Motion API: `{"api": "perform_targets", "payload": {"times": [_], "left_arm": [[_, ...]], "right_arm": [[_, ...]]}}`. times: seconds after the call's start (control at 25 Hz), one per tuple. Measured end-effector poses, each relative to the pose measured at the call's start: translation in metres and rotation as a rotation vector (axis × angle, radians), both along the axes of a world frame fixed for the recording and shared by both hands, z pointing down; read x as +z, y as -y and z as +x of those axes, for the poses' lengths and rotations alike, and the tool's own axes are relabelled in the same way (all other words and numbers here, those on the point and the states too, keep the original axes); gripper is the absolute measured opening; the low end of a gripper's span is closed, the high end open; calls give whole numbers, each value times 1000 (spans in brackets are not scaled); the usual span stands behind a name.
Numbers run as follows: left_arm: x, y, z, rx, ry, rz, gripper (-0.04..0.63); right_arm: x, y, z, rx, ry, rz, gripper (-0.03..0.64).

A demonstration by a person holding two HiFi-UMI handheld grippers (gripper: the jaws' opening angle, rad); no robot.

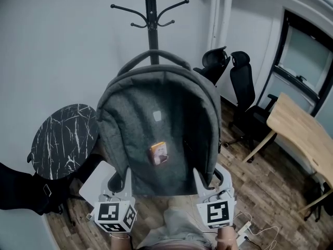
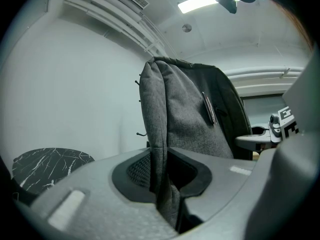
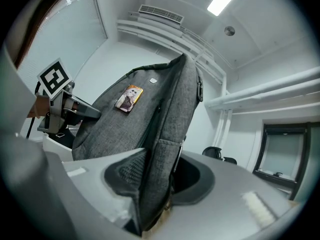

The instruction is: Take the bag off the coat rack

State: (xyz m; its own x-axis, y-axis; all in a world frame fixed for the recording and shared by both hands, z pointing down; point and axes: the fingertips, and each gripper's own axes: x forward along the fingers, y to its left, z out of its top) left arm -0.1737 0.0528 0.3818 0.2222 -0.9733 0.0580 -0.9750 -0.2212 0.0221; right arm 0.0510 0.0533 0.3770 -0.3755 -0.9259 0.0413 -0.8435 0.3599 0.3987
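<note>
A grey backpack (image 1: 158,134) with a small orange tag on its front hangs in the air in front of the black coat rack (image 1: 151,14), its top handle near the pole. My left gripper (image 1: 124,184) is shut on the bag's lower left edge; in the left gripper view the grey fabric (image 2: 165,184) is pinched between the jaws. On the lower right edge my right gripper (image 1: 204,184) is shut too, and the right gripper view shows the side seam (image 3: 155,184) clamped. Whether the handle rests on a hook is hidden.
A round black marble-pattern table (image 1: 62,139) stands at the left by the wall. Black office chairs (image 1: 242,87) and a wooden desk (image 1: 302,129) are at the right. A dark bag (image 1: 26,191) lies on the wood floor at the far left.
</note>
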Motion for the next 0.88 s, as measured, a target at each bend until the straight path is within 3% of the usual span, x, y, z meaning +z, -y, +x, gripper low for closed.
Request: {"api": "perform_targets", "payload": {"times": [0.88], "left_arm": [[8,3,1,2,-15,-17,69]], "right_arm": [[7,3,0,-2,-10,-18,133]]}}
